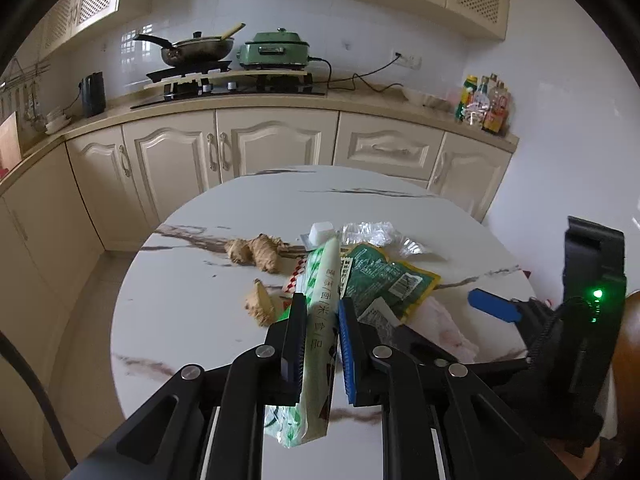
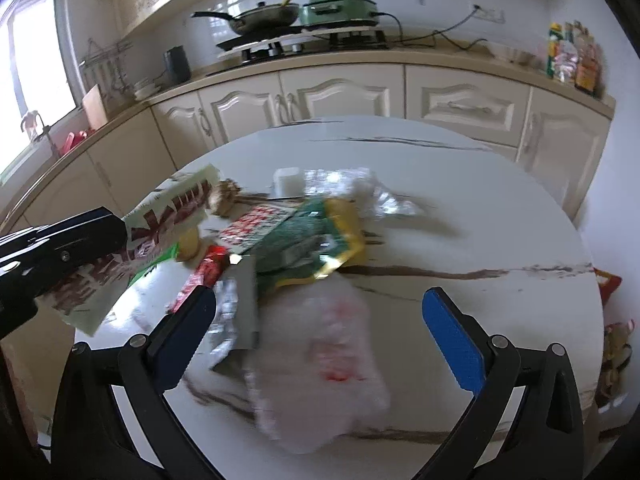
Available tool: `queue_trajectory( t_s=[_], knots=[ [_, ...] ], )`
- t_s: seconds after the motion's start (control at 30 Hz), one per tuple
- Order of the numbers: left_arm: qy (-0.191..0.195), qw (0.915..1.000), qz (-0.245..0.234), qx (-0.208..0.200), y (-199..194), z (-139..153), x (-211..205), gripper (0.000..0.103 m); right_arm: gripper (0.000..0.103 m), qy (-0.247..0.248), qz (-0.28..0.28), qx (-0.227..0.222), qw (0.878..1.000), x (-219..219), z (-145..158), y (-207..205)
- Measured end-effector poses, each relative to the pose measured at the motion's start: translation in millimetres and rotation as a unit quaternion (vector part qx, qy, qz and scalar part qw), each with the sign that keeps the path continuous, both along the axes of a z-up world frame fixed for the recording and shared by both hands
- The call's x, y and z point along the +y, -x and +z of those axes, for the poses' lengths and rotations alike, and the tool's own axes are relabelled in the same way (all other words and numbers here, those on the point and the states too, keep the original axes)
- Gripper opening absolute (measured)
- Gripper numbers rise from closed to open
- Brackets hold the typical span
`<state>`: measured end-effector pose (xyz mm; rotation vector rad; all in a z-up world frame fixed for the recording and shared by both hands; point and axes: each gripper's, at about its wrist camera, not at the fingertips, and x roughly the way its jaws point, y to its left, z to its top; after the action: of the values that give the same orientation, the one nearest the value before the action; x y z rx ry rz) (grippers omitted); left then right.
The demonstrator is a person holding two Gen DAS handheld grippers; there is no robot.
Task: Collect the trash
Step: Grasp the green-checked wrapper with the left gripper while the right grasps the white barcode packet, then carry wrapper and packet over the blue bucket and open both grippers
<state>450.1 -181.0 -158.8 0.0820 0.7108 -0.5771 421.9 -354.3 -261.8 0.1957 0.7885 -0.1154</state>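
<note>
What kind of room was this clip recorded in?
A home kitchen, most likely: a gas stove with a frying pan on it, cream cabinets under a counter, and condiment bottles in the corner.

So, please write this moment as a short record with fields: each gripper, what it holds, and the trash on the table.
left gripper: shut on the pale green wrapper, lifted off the table
right gripper: open, holds nothing, above the white plastic bag
table: round, white marble look
trash still on table: green snack bag, clear crinkled plastic, white plastic bag
other items: ginger pieces
image quality: right wrist view blurred
</note>
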Motion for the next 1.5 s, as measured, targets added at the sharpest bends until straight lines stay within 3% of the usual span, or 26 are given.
queue_trajectory(
  t_s=[0.2, 0.47, 0.53, 0.6, 0.67, 0.7, 0.73, 0.77, 0.83, 0.9, 0.97, 1.0, 1.03, 1.1, 1.23, 1.27, 1.5],
  knots=[
    [-0.002, 1.0000, 0.000, 0.003, 37, -1, 21, 0.008, 0.103, 0.022, 0.036, -0.007, 0.999, 34, 3, -2],
    [0.019, 0.9971, -0.006, 0.074, 49, -38, 62, 0.009, 0.103, 0.046, 0.066, 0.000, 0.997, 64, -8, -11],
    [0.027, 0.9947, -0.007, 0.099, 47, -44, 66, 0.014, 0.103, 0.051, 0.067, 0.008, 0.996, 64, -10, -12],
    [0.029, 0.9935, -0.010, 0.109, 49, -47, 67, 0.032, 0.102, 0.064, 0.064, 0.020, 0.996, 65, -12, -16],
    [0.026, 0.9940, -0.009, 0.106, 52, -47, 67, 0.049, 0.092, 0.072, 0.063, 0.020, 0.995, 63, -12, -17],
    [0.027, 0.9943, -0.008, 0.103, 52, -45, 67, 0.055, 0.078, 0.080, 0.061, 0.024, 0.995, 61, -12, -18],
    [0.026, 0.9944, -0.009, 0.102, 54, -43, 67, 0.058, 0.063, 0.094, 0.057, 0.027, 0.994, 60, -13, -18],
    [0.021, 0.9947, -0.012, 0.100, 55, -43, 66, 0.059, 0.056, 0.107, 0.055, 0.031, 0.992, 59, -13, -19],
    [0.002, 0.9959, -0.002, 0.090, 59, -40, 64, 0.060, 0.032, 0.114, 0.052, 0.033, 0.992, 53, -11, -18],
    [0.007, 0.9960, 0.007, 0.089, 60, -39, 68, 0.066, 0.027, 0.099, 0.059, 0.031, 0.993, 46, -8, -17],
    [-0.001, 0.9960, 0.018, 0.087, 62, -43, 65, 0.070, 0.027, 0.083, 0.060, 0.028, 0.994, 37, -3, -15],
    [-0.010, 0.9960, 0.024, 0.085, 64, -44, 64, 0.071, 0.033, 0.081, 0.064, 0.025, 0.994, 36, -1, -14],
    [-0.017, 0.9957, 0.022, 0.089, 64, -47, 62, 0.071, 0.046, 0.080, 0.065, 0.018, 0.995, 35, 2, -11],
    [-0.029, 0.9940, 0.009, 0.105, 66, -53, 53, 0.072, 0.062, 0.084, 0.058, 0.004, 0.995, 34, 6, -5],
    [-0.079, 0.9943, 0.016, 0.070, 72, -58, 28, 0.069, 0.063, 0.075, 0.060, -0.003, 0.995, 31, 9, 1],
    [-0.079, 0.9946, 0.019, 0.065, 71, -59, 26, 0.061, 0.063, 0.075, 0.063, -0.001, 0.995, 31, 8, 1],
    [-0.039, 0.9965, 0.009, 0.073, 66, -65, 39, 0.058, 0.063, 0.101, 0.104, 0.010, 0.989, 51, -4, -8]
  ],
)
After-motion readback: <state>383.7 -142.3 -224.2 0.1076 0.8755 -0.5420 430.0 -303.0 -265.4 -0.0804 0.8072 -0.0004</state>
